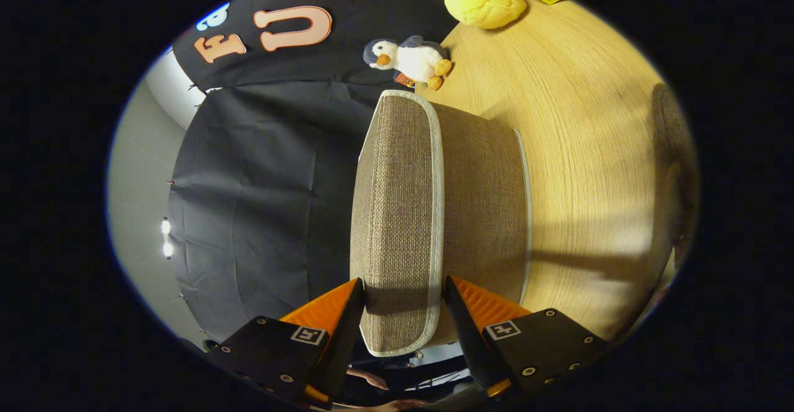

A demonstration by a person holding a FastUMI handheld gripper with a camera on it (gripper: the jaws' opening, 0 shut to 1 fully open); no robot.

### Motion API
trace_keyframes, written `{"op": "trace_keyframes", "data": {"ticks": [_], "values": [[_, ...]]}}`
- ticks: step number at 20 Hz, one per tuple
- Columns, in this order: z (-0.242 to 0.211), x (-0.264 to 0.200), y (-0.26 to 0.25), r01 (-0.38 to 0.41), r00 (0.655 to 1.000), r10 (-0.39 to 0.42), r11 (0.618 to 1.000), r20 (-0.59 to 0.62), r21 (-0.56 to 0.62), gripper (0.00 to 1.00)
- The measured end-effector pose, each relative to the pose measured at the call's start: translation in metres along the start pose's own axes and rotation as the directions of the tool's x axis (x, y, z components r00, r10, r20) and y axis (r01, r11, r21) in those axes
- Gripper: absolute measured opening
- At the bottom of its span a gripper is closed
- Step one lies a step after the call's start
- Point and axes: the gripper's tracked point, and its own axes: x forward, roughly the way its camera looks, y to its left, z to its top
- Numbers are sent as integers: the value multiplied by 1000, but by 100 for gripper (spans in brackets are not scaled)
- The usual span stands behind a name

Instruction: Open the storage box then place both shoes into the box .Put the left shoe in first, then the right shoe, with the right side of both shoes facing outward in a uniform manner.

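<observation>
**Storage box lid caught between the fingers, shoes yet to come**

Storage box (484,213) sits on the wooden table (589,120), a woven fabric affair with pale piping, and the whole picture is rolled a quarter turn, so the tabletop runs up one side and the box rises sideways off it. And the lid (397,213) is the story: its edge lies right between the two fingers, with the gripper (403,303) astride the near end. One finger flanks the lid's outer face, the other is tucked against the seam where lid meets box wall. Whether they are truly pinching the cloth or just bracketing it, hard to call; both look close against it, but firm pressure cannot be confirmed.

Why hold it there? A likely reading is that the lid's rim is the only purchase for lifting it, and the rolled wrist lets the fingers straddle that thin edge.

The lid's long axis runs straight away from the fingers, its far rounded corner pointing toward the toys. Box appears closed or barely cracked, so the opening step looks under way.

Beyond the far end, a plush penguin (412,58) lies on the table's edge, and further off a yellow plush (484,1). The booth's dark cloth (260,213) hangs behind
</observation>
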Motion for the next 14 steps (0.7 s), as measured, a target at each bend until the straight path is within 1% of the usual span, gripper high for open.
{"op": "trace_keyframes", "data": {"ticks": [1, 4, 6, 7, 10, 12, 14], "values": [[0, -2, 2, -11, 1000, 11, 1000, -1, 6, 77], [4, -4, 7, -50, 999, 50, 999, 8, 21, 64], [2, -9, 11, -71, 997, 71, 997, 2, 23, 59], [5, -13, 22, -108, 994, 107, 994, 11, 32, 59], [20, -21, 57, -185, 981, 184, 983, 57, 4, 59], [32, -25, 78, -236, 967, 234, 972, 99, 7, 51], [41, -28, 85, -243, 960, 241, 970, 143, -3, 42]]}}
